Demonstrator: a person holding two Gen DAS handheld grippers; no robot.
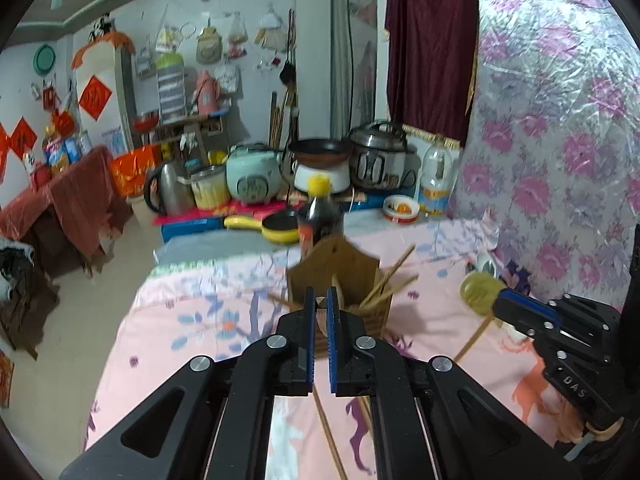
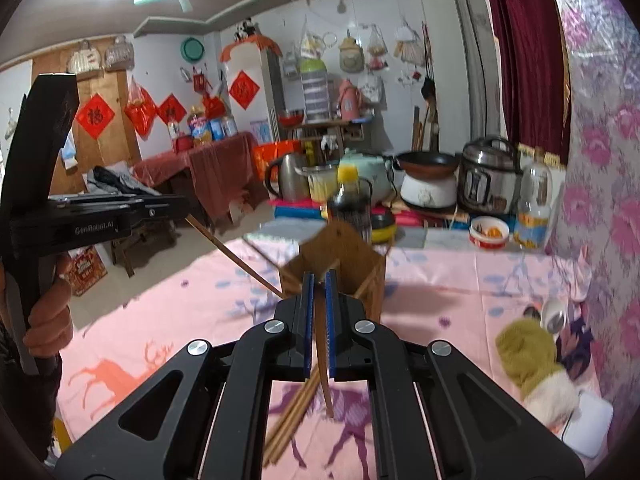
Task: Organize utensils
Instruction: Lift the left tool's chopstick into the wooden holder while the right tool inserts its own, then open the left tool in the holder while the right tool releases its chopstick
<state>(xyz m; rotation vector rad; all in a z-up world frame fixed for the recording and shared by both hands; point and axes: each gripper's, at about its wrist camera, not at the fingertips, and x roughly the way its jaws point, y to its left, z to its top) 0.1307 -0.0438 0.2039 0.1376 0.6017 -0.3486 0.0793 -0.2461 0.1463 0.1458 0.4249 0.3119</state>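
A wooden utensil holder (image 1: 340, 276) stands on the pink bedsheet, with several chopsticks (image 1: 394, 276) leaning in it; it also shows in the right wrist view (image 2: 340, 264). My left gripper (image 1: 319, 300) is shut on a chopstick (image 1: 330, 436) just in front of the holder. My right gripper (image 2: 319, 284) is shut on a chopstick (image 2: 322, 360) close above the holder's front. More chopsticks (image 2: 294, 412) lie on the sheet below it. The left gripper's chopstick (image 2: 236, 256) points at the holder in the right wrist view.
A dark sauce bottle (image 1: 318, 216) stands right behind the holder. A yellow pan (image 1: 276, 226), cookers and a kettle (image 1: 164, 192) crowd the far end. A yellow-green cloth (image 2: 528, 352) and a cup (image 2: 554, 316) lie at the right by the floral wall.
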